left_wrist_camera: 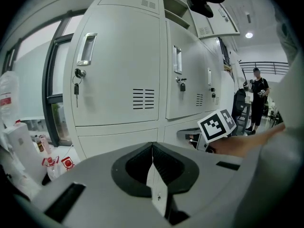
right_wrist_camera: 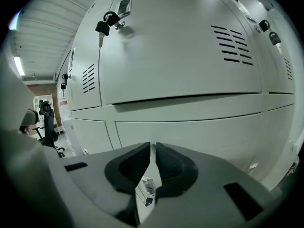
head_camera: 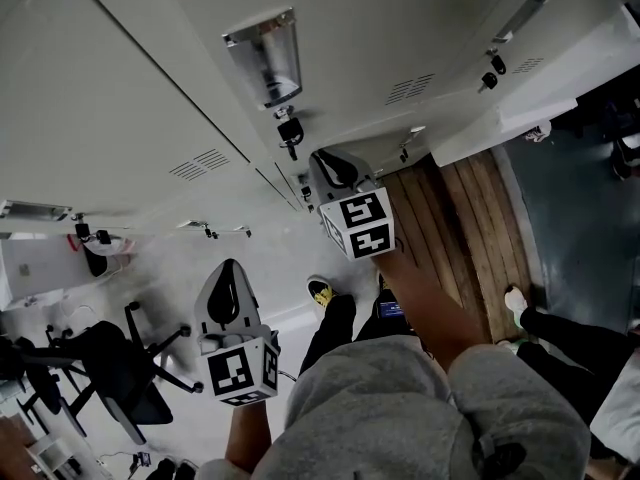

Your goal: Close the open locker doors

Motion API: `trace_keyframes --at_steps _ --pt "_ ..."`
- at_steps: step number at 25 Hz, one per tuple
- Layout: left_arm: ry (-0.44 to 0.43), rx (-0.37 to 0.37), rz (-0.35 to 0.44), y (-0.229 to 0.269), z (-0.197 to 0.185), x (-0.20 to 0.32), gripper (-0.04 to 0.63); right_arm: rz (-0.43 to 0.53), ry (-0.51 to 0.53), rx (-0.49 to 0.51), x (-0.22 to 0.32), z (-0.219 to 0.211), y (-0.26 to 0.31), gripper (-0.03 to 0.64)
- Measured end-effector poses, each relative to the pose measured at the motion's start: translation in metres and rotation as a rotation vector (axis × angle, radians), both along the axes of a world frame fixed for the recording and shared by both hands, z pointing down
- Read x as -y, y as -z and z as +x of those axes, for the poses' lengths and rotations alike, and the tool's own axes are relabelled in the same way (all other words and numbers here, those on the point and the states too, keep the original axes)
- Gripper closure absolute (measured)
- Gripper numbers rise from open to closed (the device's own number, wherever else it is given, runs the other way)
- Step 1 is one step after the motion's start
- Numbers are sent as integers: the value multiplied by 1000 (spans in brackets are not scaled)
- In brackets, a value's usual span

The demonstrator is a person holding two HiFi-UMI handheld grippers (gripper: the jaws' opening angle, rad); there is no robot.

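The tall bank of pale grey metal lockers (head_camera: 150, 88) shows flush, keyed doors facing the right gripper (head_camera: 335, 168), but one upper compartment (left_wrist_camera: 176, 11) looks open, likely the work left. That gripper sits close to the bank, jaws closing on nothing, probably to push bluntly; the left gripper (head_camera: 225, 296) hangs back, jaws together, empty.

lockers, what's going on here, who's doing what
A person stands at a bank of grey lockers with a tool in each hand. The right tool is held close to a locker front, its jaws closing with nothing between them. The left tool sits lower and further back, jaws together and empty. The doors right in front look shut, and a key hangs from one lock.
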State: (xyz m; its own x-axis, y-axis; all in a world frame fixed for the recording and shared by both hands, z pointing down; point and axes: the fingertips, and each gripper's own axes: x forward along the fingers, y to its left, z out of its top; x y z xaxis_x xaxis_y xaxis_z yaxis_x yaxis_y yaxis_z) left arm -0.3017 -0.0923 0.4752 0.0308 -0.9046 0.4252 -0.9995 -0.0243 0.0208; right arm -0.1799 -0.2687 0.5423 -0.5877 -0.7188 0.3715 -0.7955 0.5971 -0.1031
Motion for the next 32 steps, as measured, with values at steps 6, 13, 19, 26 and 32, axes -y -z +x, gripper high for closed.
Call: trace_keyframes --at_steps 6,13,19,26,32 --pt "-34 -5 32 14 10 8 586 30 10 -10 -19 25 29 563" --pt "-77 -4 92 41 35 15 586 111 -9 19 -53 78 108 563" --pt "-113 28 98 63 62 18 586 181 -16 78 -73 109 170 563" --pt "-104 30 103 94 83 18 586 260 -3 115 -88 136 226 563" --pt "-117 33 161 140 126 25 584 332 17 149 -97 174 281 563"
